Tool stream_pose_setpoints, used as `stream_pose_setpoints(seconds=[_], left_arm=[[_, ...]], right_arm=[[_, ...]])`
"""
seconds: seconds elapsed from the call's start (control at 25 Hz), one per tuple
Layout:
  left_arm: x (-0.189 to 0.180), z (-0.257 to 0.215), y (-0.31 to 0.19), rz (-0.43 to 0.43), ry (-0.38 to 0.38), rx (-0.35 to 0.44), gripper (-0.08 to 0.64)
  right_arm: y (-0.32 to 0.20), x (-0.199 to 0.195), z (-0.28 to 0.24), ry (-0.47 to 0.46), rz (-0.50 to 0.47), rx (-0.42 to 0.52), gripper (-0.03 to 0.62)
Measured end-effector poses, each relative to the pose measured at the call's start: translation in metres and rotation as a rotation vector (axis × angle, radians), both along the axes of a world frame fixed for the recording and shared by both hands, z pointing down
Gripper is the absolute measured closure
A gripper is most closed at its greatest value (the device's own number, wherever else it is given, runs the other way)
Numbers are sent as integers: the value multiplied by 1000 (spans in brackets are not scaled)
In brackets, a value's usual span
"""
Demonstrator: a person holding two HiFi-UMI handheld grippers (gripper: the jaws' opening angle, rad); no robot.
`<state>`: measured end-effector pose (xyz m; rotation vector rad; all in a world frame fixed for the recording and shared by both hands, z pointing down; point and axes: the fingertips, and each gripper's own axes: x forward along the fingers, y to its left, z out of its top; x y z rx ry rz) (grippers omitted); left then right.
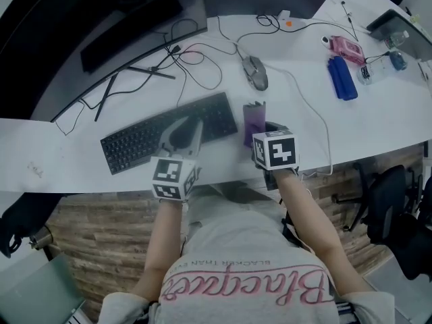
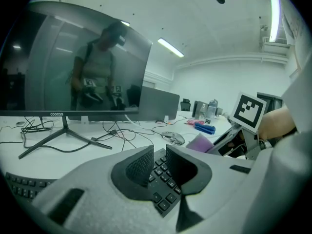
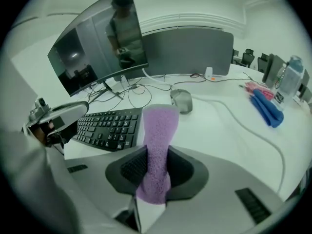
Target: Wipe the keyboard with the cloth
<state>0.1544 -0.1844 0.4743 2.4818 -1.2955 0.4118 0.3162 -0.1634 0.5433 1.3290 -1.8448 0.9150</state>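
While the head view shows no wiping yet, the right gripper holds the purple cloth upright just right of the keyboard, and the left gripper sits over its right half. The left gripper view shows those jaws slightly apart, with only keys beyond them. The right gripper view shows the cloth pinched fast; next it likely needs lowering leftward onto the keys. A bottle stands far right, contents unclear.
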Motion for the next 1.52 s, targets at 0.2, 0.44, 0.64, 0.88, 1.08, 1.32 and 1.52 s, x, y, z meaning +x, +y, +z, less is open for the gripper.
stream_pose_setpoints(seconds=[0.2,0.44,0.64,0.88,1.08,1.32,1.52], left_arm=[[7,-15,-3,12,-12,35,502],[4,-38,-11,22,-27,87,503],[-15,-77,-19,-53,47,146,502],[-26,-124,-17,-39,64,250,503],[-42,-146,-8,-39,68,299,505],[-72,-165,5,-55,13,375,555],[-95,-182,16,-63,-19,421,555]], right_arm=[[-18,22,-39,-45,62,114,505],[-32,19,-95,-101,28,286,505],[-40,3,-149,-94,-26,471,505],[-42,-24,-211,-92,-70,673,506],[-40,-55,-250,-167,-82,795,508],[-31,-110,-279,-256,-173,921,508],[-22,-160,-281,-288,-275,966,508]])
